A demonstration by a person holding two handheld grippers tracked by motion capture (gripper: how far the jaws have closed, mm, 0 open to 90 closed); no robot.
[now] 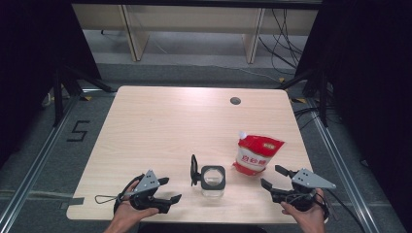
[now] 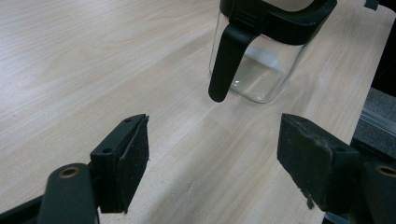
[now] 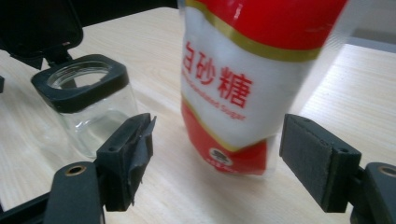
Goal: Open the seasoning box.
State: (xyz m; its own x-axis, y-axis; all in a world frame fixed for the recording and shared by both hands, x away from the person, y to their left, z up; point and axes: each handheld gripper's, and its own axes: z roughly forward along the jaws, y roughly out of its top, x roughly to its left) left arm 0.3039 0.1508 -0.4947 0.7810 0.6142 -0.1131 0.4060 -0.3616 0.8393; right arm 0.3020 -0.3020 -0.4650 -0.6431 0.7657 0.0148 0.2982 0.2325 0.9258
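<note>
High view: the red and white sugar bag [image 1: 255, 154] stands up tall on the table [image 1: 160, 121], spout at its top left, just beside the glass jar [image 1: 213, 181]. Right gripper [image 1: 276, 181] and left gripper [image 1: 168, 190] both gape wide, holding nothing. Right gripper view cuts off the bag's top.

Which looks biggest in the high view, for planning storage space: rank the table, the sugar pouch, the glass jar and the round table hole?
Largest to smallest:
1. Table
2. Sugar pouch
3. Glass jar, somewhat smaller than the pouch, though it stands nearer the camera
4. Round table hole
</note>
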